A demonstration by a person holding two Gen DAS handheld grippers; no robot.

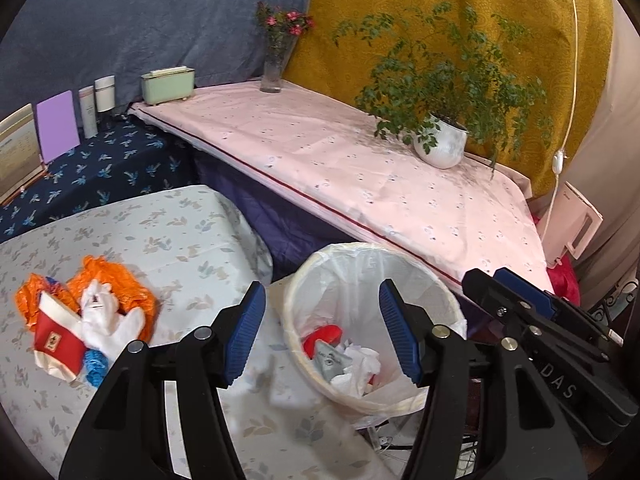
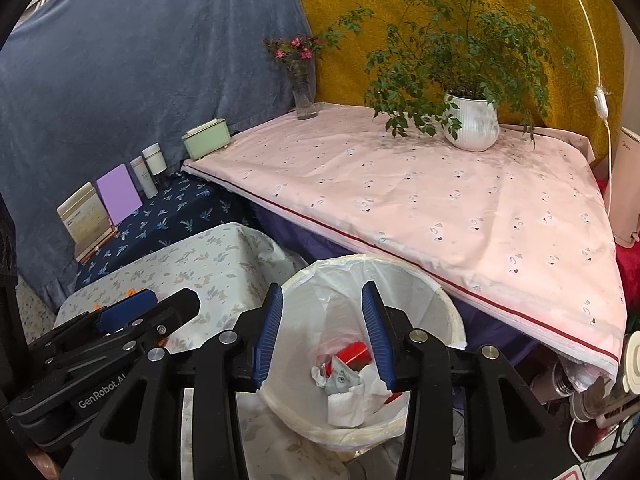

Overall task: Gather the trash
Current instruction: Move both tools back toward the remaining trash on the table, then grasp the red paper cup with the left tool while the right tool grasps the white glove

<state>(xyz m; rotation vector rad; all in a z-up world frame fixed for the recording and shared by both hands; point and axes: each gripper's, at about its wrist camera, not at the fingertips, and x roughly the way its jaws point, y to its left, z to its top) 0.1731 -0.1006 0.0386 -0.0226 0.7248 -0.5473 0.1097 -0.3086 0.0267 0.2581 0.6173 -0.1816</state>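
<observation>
The left gripper (image 1: 322, 334) stands with its blue pads parted and nothing between them, hanging over the near rim of the bin (image 1: 448, 300). The right gripper (image 2: 322, 336) is likewise parted, a little narrower, and empty, directly above the bin's mouth. No earlier picture shows how they came to this. Inside the white liner lie crumpled tissue (image 2: 352, 400), a grey wrapper (image 2: 340, 380) and something red (image 2: 352, 352), so both tongs look to have just finished a drop.

On the leaf-print cloth (image 1: 180, 232), at about nine o'clock from the left gripper, waits the remaining rubbish: an orange bag (image 1: 116, 280), a red carton (image 1: 56, 336), a white wad (image 1: 108, 320) and a blue scrap (image 1: 94, 362), heaped and touching.

The next move likely calls for swinging the left gripper to that heap, closing on one piece and carrying it back over the bin.
</observation>
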